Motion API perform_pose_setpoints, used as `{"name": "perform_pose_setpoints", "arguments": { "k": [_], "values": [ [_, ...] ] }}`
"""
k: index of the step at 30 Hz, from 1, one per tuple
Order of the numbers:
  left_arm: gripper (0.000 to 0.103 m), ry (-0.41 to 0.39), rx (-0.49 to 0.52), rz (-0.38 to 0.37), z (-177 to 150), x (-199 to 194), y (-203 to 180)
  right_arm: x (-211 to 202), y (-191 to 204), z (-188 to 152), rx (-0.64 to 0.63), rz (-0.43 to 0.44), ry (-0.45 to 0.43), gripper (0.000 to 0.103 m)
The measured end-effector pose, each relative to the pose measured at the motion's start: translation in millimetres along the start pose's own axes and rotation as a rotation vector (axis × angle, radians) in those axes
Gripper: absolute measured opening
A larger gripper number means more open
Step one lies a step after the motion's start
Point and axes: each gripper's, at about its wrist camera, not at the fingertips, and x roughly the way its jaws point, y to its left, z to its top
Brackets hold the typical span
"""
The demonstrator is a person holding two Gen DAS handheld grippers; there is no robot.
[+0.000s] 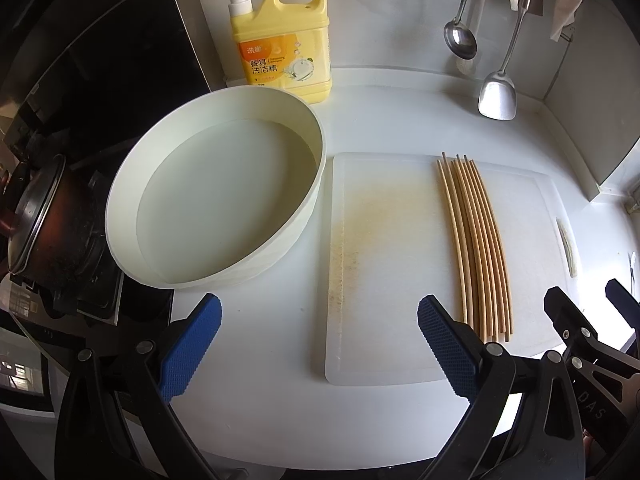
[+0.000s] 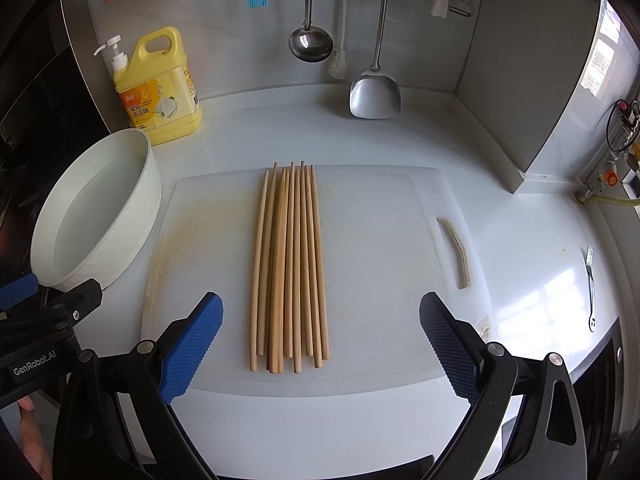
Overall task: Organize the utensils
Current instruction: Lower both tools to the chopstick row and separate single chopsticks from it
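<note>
The bundle of long wooden chopsticks [image 2: 289, 268] lies side by side in the middle of the white plastic cutting board [image 2: 380, 280] on the counter [image 2: 320, 432], and I judge the sorting not yet begun, since nothing is lifted. My right gripper [image 2: 320, 350] hovers wide and empty at the board's near edge, straddling the sticks' near ends. My left gripper [image 1: 320, 350] is just as wide and empty, near the board's left corner, beside the round white basin of water [image 1: 120, 200].

Daylight, bright and even on the white counter [image 2: 400, 140]. Window glare patches lie on the counter right of the cutting board [image 2: 380, 280], beside a fork [image 2: 590, 288]. Shadows soft. Strong fisheye bend: chopsticks [image 1: 476, 248] curve; corners go black. Stove side left of basin [image 1: 216, 192] dim. Focus sharp.
</note>
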Motion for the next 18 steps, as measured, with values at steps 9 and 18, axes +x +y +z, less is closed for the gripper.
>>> {"name": "perform_pose_setpoints", "arguments": {
  "k": [9, 18],
  "values": [
    [0.097, -0.042, 0.022, -0.065, 0.0, 7.7, 2.2, 6.4, -13.7, -7.8, 0.043, 0.01, -0.003, 0.094],
    [0.097, -0.033, 0.06, -0.123, -5.2, 40.5, -27.5, 36.0, -44.1, -17.6, 0.081, 0.087, -0.046, 0.094]
  ]
}}
